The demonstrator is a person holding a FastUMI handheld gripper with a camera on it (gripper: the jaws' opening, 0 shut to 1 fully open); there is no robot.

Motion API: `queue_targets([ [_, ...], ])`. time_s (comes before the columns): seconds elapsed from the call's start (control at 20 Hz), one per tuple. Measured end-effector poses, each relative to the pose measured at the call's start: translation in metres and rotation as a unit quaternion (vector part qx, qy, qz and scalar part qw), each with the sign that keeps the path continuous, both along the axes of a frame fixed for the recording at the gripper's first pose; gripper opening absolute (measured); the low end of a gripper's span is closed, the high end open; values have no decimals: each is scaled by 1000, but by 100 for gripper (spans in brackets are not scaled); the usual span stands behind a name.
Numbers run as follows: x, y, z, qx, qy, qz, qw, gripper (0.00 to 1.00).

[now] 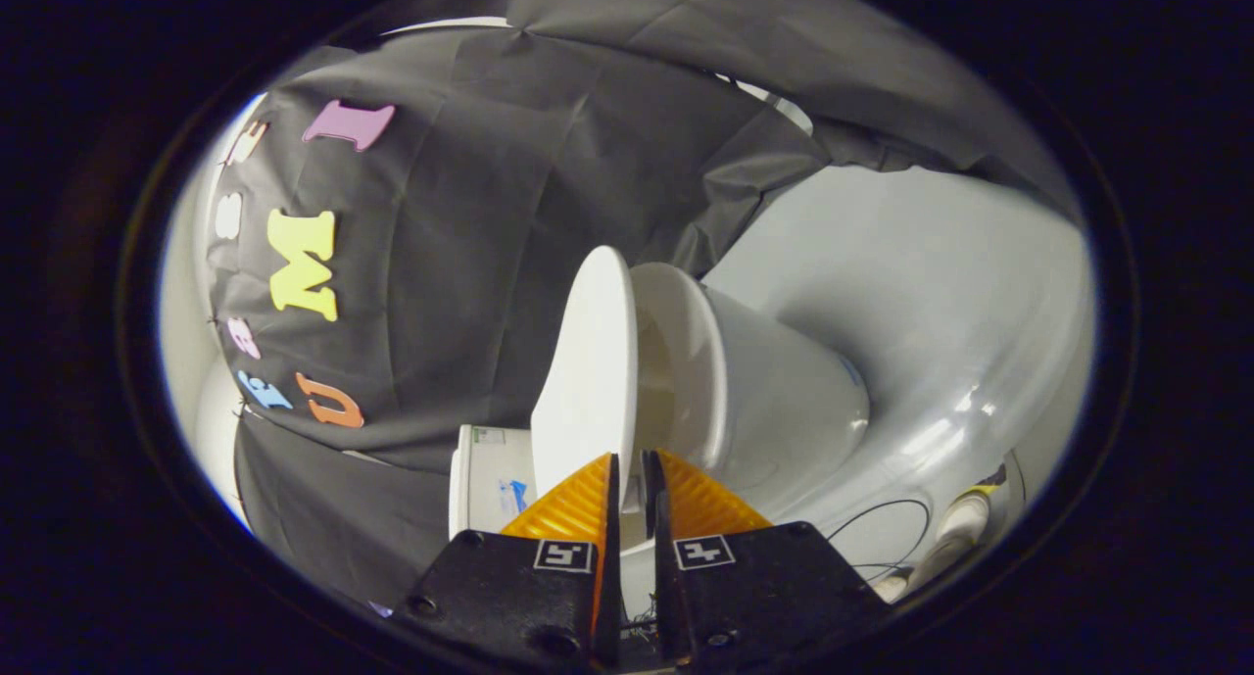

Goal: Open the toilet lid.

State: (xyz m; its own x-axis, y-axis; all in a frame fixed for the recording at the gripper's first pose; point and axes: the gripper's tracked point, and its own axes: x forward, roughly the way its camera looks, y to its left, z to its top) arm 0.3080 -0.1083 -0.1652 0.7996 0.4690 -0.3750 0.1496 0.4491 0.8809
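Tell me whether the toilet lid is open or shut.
Partly open: the toilet lid stands off the seat, a gap between them; the gripper jaws pinch its edge.

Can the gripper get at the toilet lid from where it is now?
Probably yes. The gripper has its orange fingers nearly closed around the edge of the toilet lid, which stands raised off the seat, with nothing between them.

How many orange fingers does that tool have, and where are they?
2. One finger sits on the lid side, the other finger on the seat side. They stand nearly closed around the lid's edge, with a thin gap at the tool tip.
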Motion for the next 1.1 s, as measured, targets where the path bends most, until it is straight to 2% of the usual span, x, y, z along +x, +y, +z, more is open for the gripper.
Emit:
queue_targets([
  [0.35, -5, 16, 29, -27, -19, -5, 999, 17],
  [0.6, -10, 24, 51, -21, -20, -4, 1000, 17],
  [1.1, -19, 61, 111, -86, -51, 36, 994, 17],
])
